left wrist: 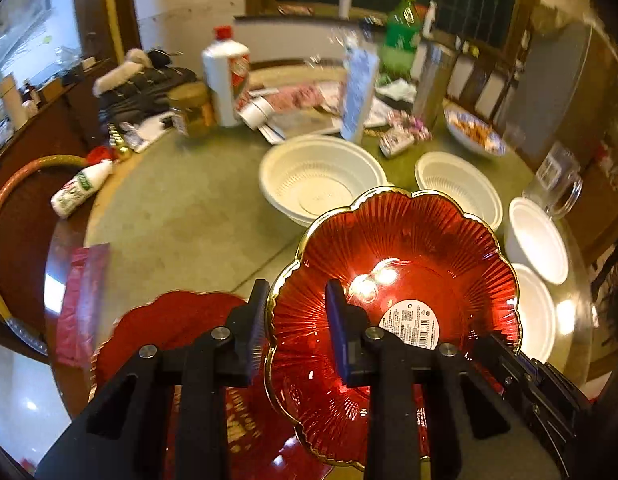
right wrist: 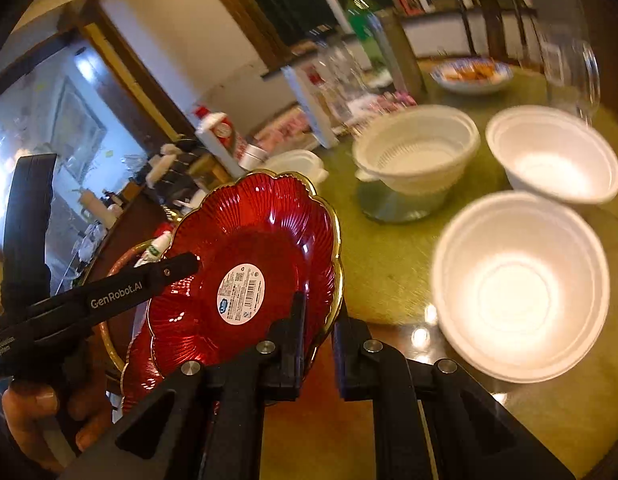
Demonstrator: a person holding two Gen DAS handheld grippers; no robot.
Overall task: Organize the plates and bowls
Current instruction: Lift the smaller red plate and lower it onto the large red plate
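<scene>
A red scalloped plate point(left wrist: 393, 264) with a gold rim and a white label is held tilted above the table, a gripper on each side. My left gripper point(left wrist: 297, 286) is shut on its left rim. My right gripper point(right wrist: 319, 312) is shut on the plate point(right wrist: 249, 248) at its near right rim. The right gripper's body point(left wrist: 521, 364) shows at the plate's lower right edge. A second red plate point(left wrist: 169, 320) lies below, partly hidden. Several white bowls stand beyond: a large ribbed one point(left wrist: 321, 184), another point(left wrist: 461, 184), and two plain ones point(left wrist: 537, 236) at the right.
A glass mug point(left wrist: 557, 184) stands by the right bowls, and a dish of food point(left wrist: 473, 132) behind them. Bottles, boxes and packets crowd the far table, among them a white bottle point(left wrist: 225, 76). A red packet point(left wrist: 83, 304) lies at the left edge. A hand point(right wrist: 33, 404) grips the left tool.
</scene>
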